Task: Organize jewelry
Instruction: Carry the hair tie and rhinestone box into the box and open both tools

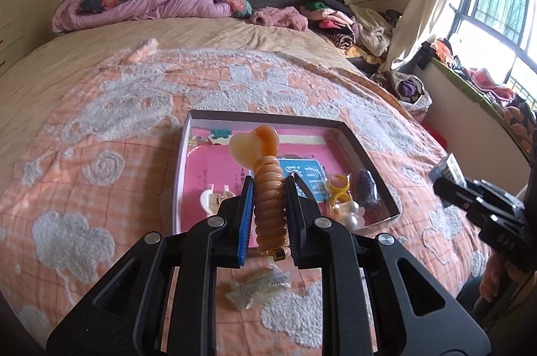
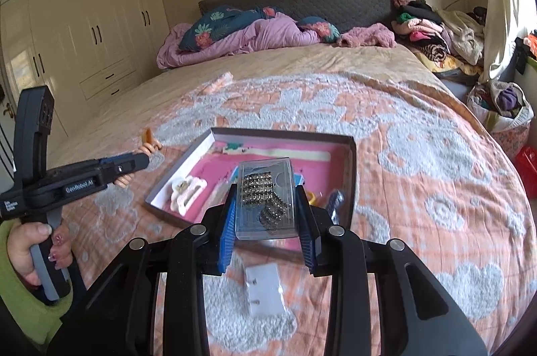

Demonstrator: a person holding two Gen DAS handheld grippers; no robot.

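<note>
My left gripper [image 1: 268, 181] is shut on an amber spiral hair tie with a heart end [image 1: 266, 188] and holds it above the near edge of a shallow pink-lined box [image 1: 362, 151] on the bed. My right gripper [image 2: 266, 188] is shut on a clear plastic case of rhinestone jewelry [image 2: 265, 198] above the same box [image 2: 352, 168]. In the box lie a white hair claw [image 2: 184, 191], a yellow clip [image 1: 339, 188], pearl pieces [image 1: 350, 215] and a dark sparkly piece [image 1: 367, 188]. The left gripper also shows in the right wrist view [image 2: 144, 161].
A clear packet [image 1: 258, 285] lies on the orange-and-white quilt under my left gripper. A white earring card [image 2: 263, 288] lies under my right gripper. Pillows and a purple duvet [image 2: 235, 37] sit at the headboard. Clothes [image 2: 429, 30] pile at the right. Wardrobes [image 2: 84, 37] stand left.
</note>
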